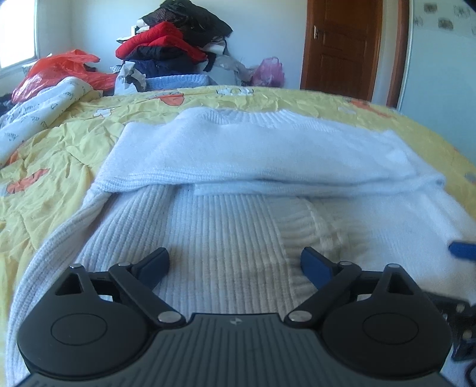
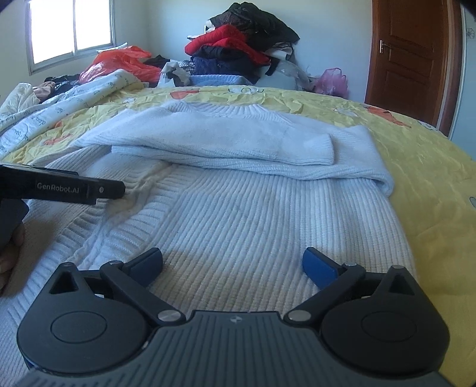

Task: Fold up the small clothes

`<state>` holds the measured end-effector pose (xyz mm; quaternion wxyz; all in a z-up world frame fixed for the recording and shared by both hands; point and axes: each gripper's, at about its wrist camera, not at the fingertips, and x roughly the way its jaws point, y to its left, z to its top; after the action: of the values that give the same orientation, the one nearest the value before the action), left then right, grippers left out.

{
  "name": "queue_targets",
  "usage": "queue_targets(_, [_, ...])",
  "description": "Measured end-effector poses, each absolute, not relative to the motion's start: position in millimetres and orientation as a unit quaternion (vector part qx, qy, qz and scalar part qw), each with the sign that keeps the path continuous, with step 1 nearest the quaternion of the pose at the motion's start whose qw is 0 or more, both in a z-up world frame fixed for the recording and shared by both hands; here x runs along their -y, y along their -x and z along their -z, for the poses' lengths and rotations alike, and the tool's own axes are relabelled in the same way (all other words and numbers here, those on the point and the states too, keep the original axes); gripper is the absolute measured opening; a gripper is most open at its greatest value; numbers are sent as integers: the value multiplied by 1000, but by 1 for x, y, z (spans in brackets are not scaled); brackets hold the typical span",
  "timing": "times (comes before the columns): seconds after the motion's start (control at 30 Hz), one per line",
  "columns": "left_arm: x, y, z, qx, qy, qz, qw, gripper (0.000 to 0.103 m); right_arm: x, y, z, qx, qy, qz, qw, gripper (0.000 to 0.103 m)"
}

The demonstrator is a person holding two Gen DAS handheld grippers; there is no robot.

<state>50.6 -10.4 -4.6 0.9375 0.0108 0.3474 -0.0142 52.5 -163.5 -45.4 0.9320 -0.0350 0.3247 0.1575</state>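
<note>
Bedroom, daylight. Bed (image 2: 416,166) fills most of both views, covered by a crinkled yellow sheet (image 1: 59,154) with orange and white cartoon prints. Window (image 2: 71,29) at 10 o'clock in the right wrist view, bright, metal frame. Walls (image 2: 166,26) pale blue-white. Brown panelled wooden door (image 2: 407,59) at 2 o'clock, metal handle, shut. Far side of bed at 12 o'clock: tall heap of clothes (image 2: 238,50), red, black, navy. Orange plastic bag (image 2: 119,62) at 11, pink bag (image 2: 333,80) at 1. White printed quilt (image 1: 38,110) bunched at 9–10 o'clock. Floor not visible.
</note>
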Motion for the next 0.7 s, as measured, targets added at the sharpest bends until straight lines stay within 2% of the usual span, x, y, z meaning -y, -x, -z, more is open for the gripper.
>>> queue_targets(0.7, [10,-21,6,-346,-15,14,938,99,164,-51,45,-324,28,-160,932,101])
